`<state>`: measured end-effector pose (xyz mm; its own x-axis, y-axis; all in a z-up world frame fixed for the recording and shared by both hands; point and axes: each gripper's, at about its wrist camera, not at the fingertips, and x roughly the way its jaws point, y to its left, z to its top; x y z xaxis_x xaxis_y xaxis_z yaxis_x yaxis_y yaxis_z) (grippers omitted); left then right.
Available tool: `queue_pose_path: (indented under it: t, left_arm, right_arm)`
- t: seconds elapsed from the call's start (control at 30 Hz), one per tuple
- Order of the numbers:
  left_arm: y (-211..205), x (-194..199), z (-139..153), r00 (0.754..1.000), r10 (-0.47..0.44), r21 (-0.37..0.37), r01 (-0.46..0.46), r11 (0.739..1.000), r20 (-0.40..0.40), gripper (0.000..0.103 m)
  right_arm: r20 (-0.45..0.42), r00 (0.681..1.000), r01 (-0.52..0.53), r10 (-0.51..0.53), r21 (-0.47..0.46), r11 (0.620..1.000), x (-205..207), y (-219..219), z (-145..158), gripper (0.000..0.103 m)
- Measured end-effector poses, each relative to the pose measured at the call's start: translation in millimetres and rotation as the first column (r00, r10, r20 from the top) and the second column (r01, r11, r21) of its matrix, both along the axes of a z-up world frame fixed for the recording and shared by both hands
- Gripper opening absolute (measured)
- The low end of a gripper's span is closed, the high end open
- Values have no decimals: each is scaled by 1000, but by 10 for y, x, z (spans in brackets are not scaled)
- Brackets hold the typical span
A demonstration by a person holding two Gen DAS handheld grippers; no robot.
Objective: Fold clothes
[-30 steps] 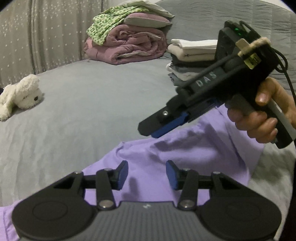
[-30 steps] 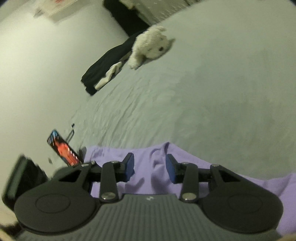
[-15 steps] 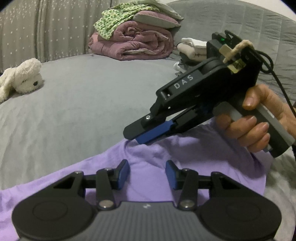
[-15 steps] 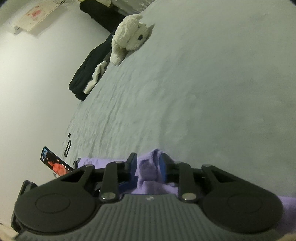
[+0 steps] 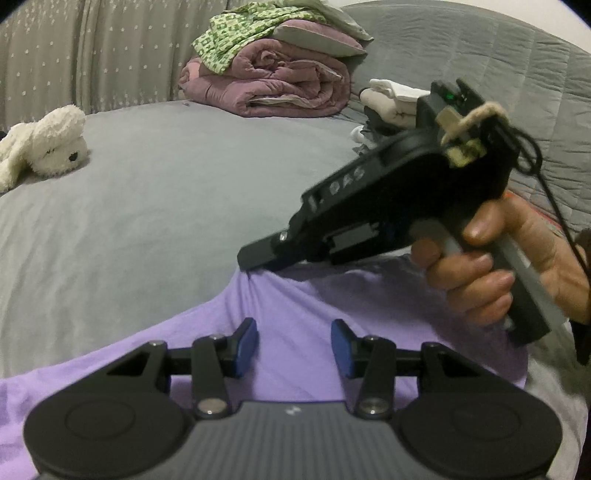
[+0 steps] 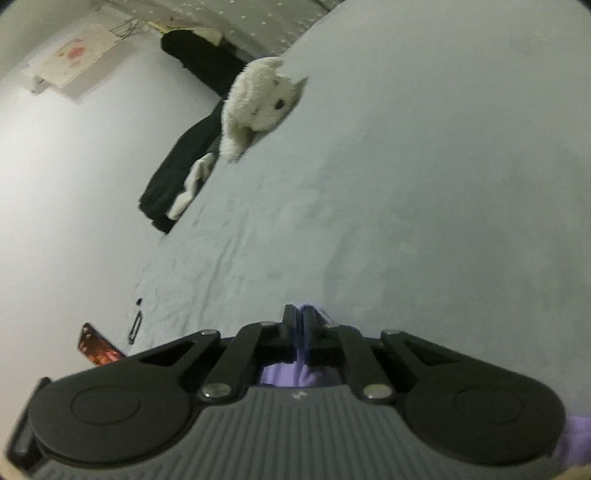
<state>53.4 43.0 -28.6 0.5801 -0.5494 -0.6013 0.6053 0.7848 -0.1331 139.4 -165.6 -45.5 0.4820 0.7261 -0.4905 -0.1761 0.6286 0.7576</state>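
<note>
A purple garment lies spread on the near part of a grey bed. The right gripper has its fingers pressed together on a raised fold at the garment's far edge, with a strip of purple cloth showing between the pads. In the left wrist view that same gripper reaches in from the right, its tip touching the peak of the pinched fold, and a hand wraps its handle. The left gripper sits over the near part of the garment with its blue-padded fingers wide apart and nothing between them.

A white plush toy lies at the far left of the bed. A rolled mauve quilt with a green patterned cloth on top rests at the far side, and a stack of folded clothes sits to its right. In the right wrist view, dark clothing lies beside the toy at the bed's edge.
</note>
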Motion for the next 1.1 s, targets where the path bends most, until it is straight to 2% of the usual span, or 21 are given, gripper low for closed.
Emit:
queue_pose_path:
  t: [0.13, 0.23, 0.37, 0.43, 0.5, 0.53, 0.57, 0.93, 1.1]
  left_arm:
    - [-21, 47, 31, 1000, 8, 9, -8, 1000, -16, 46]
    - [-34, 100, 58, 999, 25, 7, -24, 1000, -40, 46]
    - [-66, 122, 69, 998, 37, 29, -36, 999, -51, 46]
    - [-87, 131, 73, 998, 44, 42, -42, 998, -52, 46]
    - [-112, 127, 76, 997, 52, 55, -49, 997, -51, 46]
    - [-125, 122, 77, 997, 56, 62, -53, 997, -49, 46]
    - [-139, 115, 78, 997, 61, 69, -58, 996, -47, 46]
    - [-295, -8, 154, 995, 99, 104, -97, 990, -12, 46]
    - [-379, -60, 215, 992, 130, 83, -129, 988, 1, 46]
  right_arm:
    - [17, 1000, 1, 0, -21, 1000, -12, 33, 7, 5]
    - [24, 1000, -11, 12, -29, 1000, -32, 35, 50, 11]
    - [32, 999, -24, 26, -58, 998, -64, 68, 133, 13]
    - [43, 999, -18, 22, -78, 997, -104, 41, 180, 17]
    - [59, 998, -1, 7, -101, 995, -160, -14, 227, 26]
    - [67, 998, 8, 0, -112, 994, -188, -42, 251, 35]
    - [75, 997, 17, -7, -123, 992, -216, -69, 275, 37]
    - [146, 985, 126, -90, -256, 959, -562, -469, 447, 37]
    - [171, 976, 182, -134, -304, 935, -735, -689, 510, 38]
